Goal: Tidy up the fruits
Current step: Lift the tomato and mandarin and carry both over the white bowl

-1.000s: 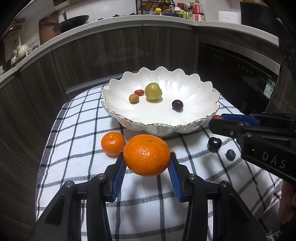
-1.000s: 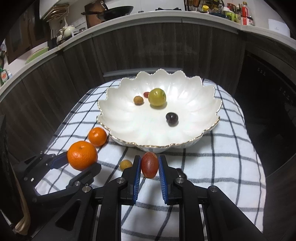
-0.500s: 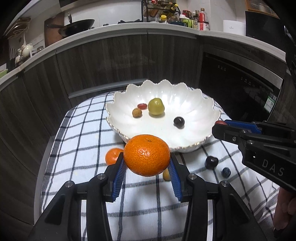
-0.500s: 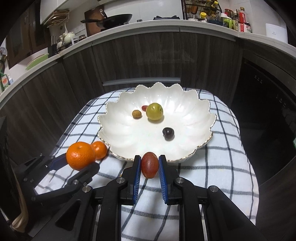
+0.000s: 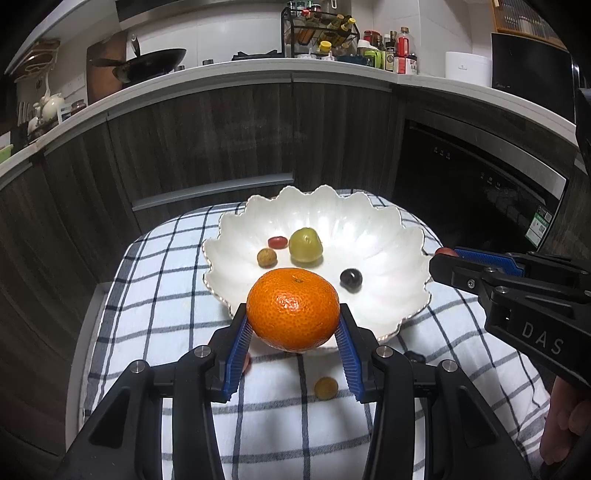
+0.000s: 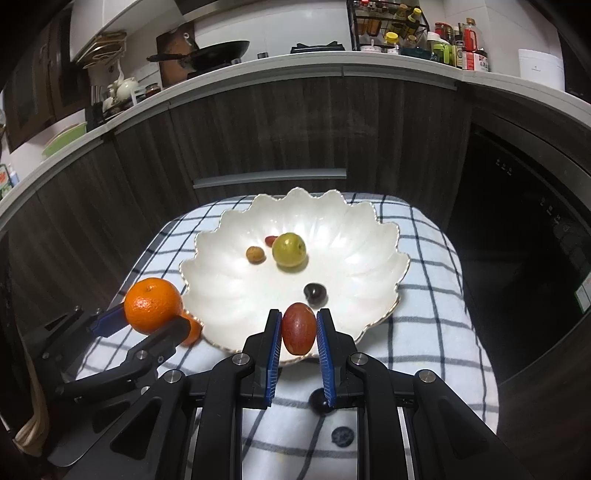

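Orange mandarin [image 5: 293,309], large, pebbled skin: pinched between the blue pads of the left gripper [image 5: 293,332], held aloft over the near rim of the bowl [image 5: 369,218].

Red oval fruit [image 6: 299,328], glossy: clamped between the blue pads of the right gripper [image 6: 298,343], also raised above the bowl's near rim (in the left wrist view only a red sliver shows at that gripper's tip).

Bowl: white, scalloped, gilt-edged, set toward the far edge of the checked cloth [image 5: 166,295]. Contents: one yellow-green round fruit [image 5: 305,245] near the middle; one small red fruit [image 5: 277,242] just beside it on the left; one small tan fruit [image 5: 266,257] near both; one dark fruit [image 5: 350,278] apart, toward the near right.

Loose on the cloth, near edge: one small yellow fruit [image 5: 326,387]; a second, smaller mandarin [image 6: 192,330], mostly hidden behind the left gripper's finger; one dark round fruit [image 6: 318,402], partly hidden under the right gripper; one blueberry [image 6: 341,435] nearer still.

Surroundings: dark wood cabinets [image 5: 221,140] behind; pale countertop [image 5: 332,70] carrying a black wok [image 5: 155,62] and a rack of bottles [image 5: 321,33].
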The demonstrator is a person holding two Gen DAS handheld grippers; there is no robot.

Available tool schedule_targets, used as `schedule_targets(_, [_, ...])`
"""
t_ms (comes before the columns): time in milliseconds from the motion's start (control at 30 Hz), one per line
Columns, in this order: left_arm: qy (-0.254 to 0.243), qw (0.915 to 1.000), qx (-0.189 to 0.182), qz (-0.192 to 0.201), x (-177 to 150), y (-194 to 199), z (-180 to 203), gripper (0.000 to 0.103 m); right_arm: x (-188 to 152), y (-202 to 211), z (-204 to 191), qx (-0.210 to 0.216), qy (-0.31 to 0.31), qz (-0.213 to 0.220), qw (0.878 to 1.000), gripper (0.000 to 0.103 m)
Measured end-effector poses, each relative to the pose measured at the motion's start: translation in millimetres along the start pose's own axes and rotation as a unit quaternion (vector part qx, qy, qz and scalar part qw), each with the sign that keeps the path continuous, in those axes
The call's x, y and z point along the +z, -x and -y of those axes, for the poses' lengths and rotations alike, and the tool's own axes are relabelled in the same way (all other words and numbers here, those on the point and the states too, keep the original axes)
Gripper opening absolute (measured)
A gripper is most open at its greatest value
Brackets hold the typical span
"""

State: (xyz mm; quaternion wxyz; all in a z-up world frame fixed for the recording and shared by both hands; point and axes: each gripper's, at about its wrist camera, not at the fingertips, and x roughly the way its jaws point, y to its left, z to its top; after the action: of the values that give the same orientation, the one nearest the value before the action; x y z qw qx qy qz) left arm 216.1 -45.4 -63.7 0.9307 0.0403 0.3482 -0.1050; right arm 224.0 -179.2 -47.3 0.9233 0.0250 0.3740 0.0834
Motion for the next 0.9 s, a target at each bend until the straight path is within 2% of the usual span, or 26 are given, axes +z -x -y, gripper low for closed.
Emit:
schedule_targets(433, [0.005, 1.0, 0.002, 0.0, 22.0, -13.5, 1.6, 0.044, 19.2, -3.0, 14.7, -0.01, -0.015, 0.006, 1.0, 0.021])
schedule_targets(900, [0.015, 0.9997, 0.012, -0.014, 36.1, -37.7, -1.7, 0.044, 33.9, -26.4, 33.5, -0.019, -0.029, -0.006, 0.999, 0.021])
